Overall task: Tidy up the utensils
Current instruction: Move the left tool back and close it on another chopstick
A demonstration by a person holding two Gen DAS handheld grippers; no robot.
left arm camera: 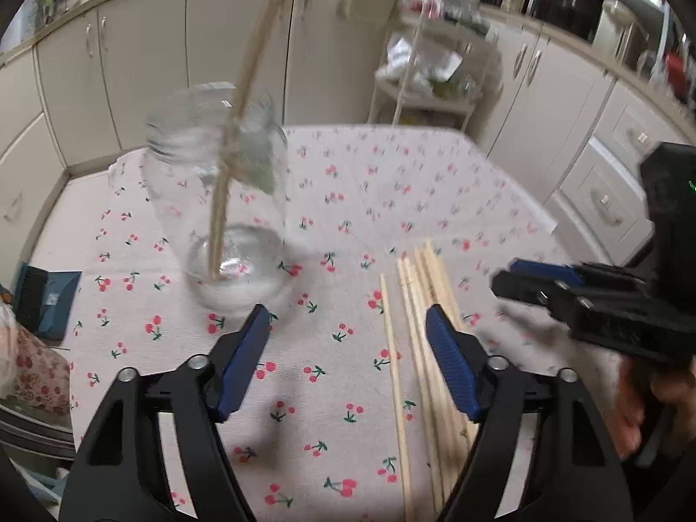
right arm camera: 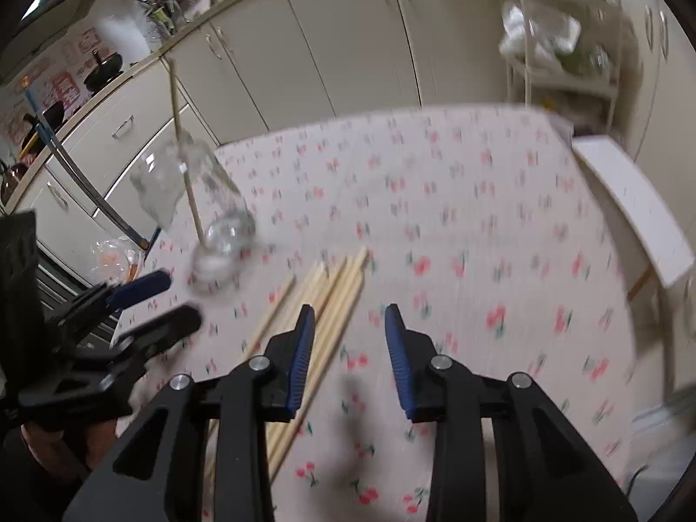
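Claws first: the left claw [left arm camera: 346, 359] gapes wide and empty, the right claw [right arm camera: 350, 359] partly open, also empty. Pale wooden chopsticks [left arm camera: 415, 348] lie on the cherry-print counter [left arm camera: 330, 200] (no legible writing). Beyond, a clear glass jar [left arm camera: 226, 200] holds two upright chopsticks [left arm camera: 237, 130].

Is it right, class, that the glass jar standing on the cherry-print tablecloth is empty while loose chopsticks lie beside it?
No: the glass jar is not empty. The left wrist view shows chopsticks standing inside it already. The rest holds: it stands on the cherry-print tablecloth, with loose chopsticks beside it.
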